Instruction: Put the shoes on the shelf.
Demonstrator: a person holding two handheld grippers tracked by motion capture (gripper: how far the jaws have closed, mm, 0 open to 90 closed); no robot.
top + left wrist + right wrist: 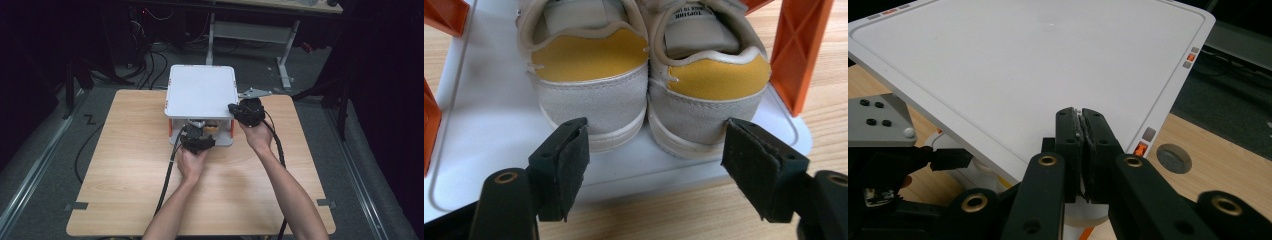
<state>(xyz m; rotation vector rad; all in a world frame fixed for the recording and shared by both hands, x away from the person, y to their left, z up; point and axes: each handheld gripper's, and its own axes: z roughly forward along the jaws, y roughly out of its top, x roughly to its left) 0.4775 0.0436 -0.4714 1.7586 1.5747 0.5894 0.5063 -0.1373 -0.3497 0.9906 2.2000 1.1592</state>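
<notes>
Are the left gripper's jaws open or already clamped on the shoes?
Open: the left gripper has its pads spread apart, short of the grey-and-yellow suede shoes on the white plastic shelf.

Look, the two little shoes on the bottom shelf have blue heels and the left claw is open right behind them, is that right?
Not quite. The heels are yellow, not blue, as the left gripper view shows. The rest holds: the two shoes sit side by side on the bottom shelf of the white rack, and the left claw is open right behind them, not touching them.
</notes>
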